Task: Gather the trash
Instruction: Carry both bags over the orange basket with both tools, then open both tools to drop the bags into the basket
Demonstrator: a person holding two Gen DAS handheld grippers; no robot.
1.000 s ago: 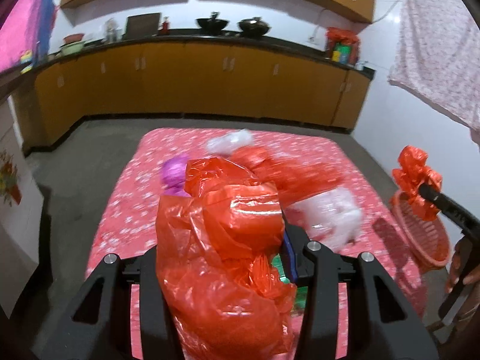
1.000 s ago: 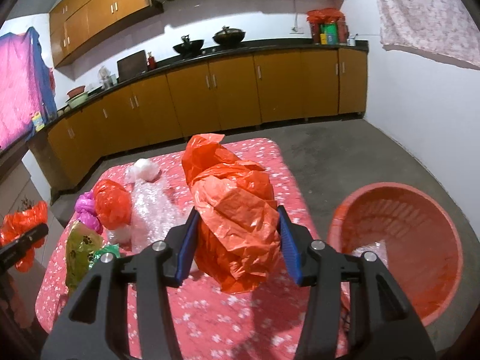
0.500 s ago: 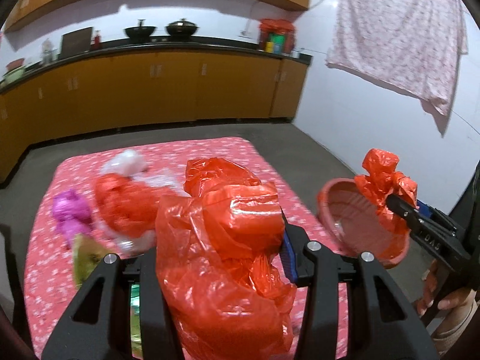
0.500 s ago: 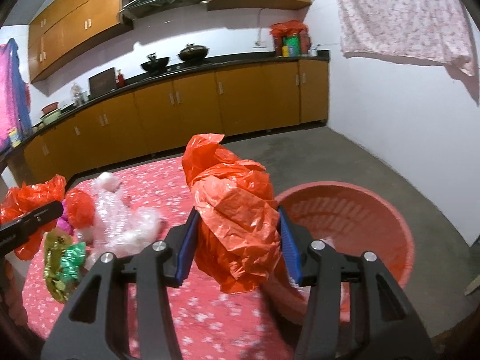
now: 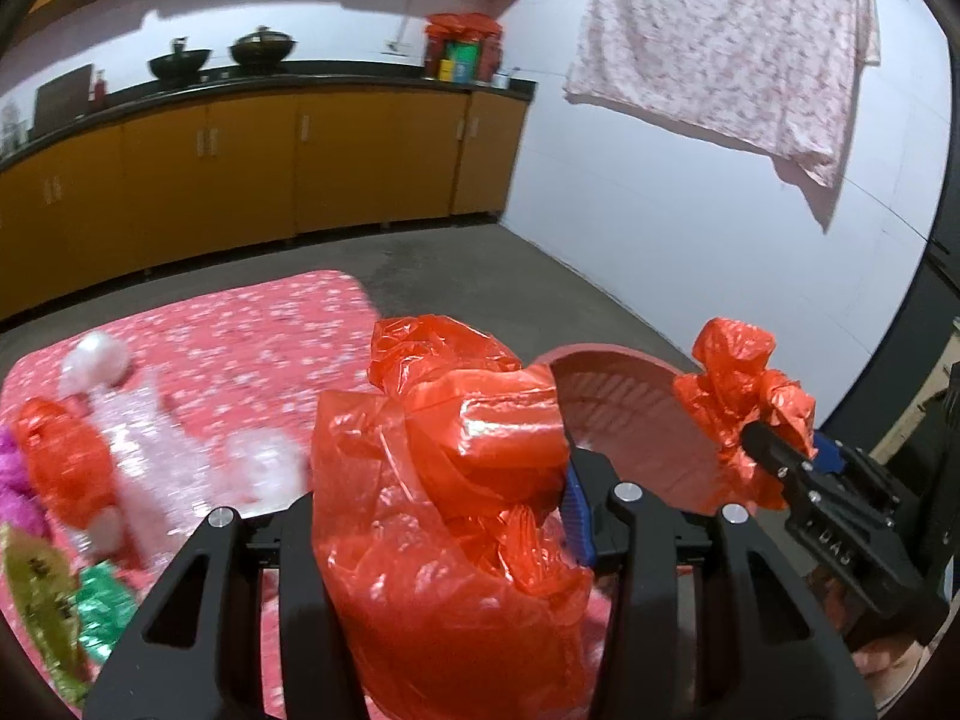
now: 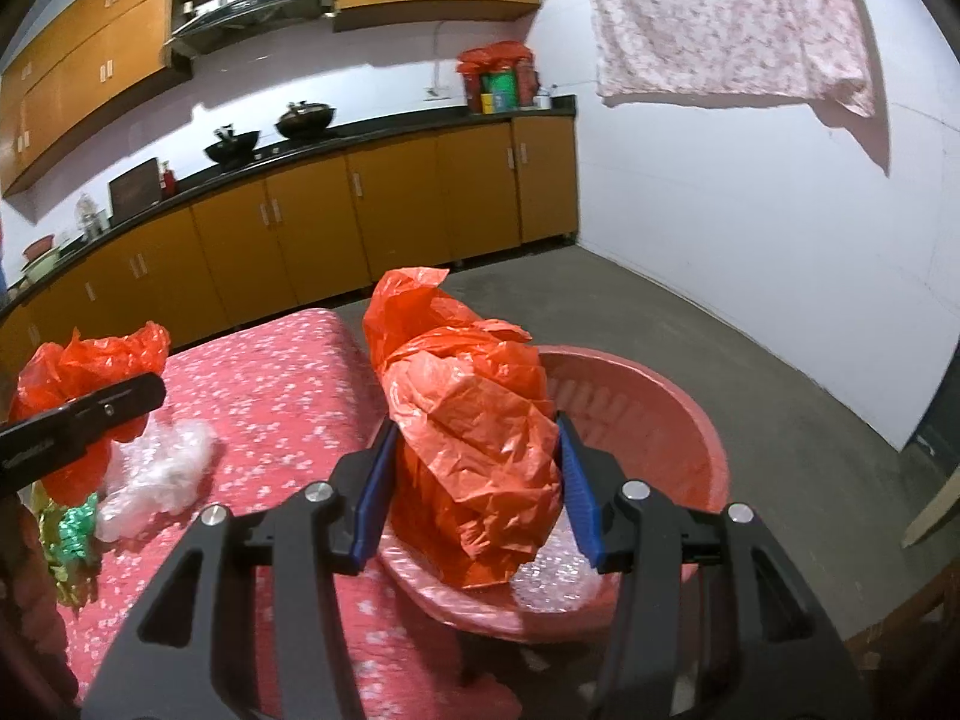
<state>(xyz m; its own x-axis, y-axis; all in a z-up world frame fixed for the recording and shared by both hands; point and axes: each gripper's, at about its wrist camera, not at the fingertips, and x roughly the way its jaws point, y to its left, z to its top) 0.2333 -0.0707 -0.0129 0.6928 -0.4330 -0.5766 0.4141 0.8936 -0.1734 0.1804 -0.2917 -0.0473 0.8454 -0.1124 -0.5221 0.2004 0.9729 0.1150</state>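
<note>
My left gripper (image 5: 444, 495) is shut on a crumpled red plastic bag (image 5: 456, 456) that bulges up between its fingers, above the table's right part. My right gripper (image 6: 477, 474) is shut on a second red plastic bag (image 6: 480, 420), held over the red plastic basin (image 6: 678, 408) beside the table. In the left wrist view the right gripper (image 5: 774, 456) and its red bag (image 5: 741, 396) show over the basin's (image 5: 624, 420) far rim. The left gripper (image 6: 120, 402) shows at the left edge of the right wrist view.
A pink flowered cloth (image 6: 282, 372) covers the table. On it lie bubble wrap (image 5: 180, 456), another red bag (image 5: 60, 462), a purple scrap (image 5: 12, 474) and green and gold wrappers (image 5: 66, 600). Bubble wrap (image 6: 558, 588) lies in the basin. Orange cabinets (image 6: 360, 204) line the back wall.
Both grippers have swung right across the table with their red bags. The basin has come closer, and the right gripper's bag now hangs over it.
</note>
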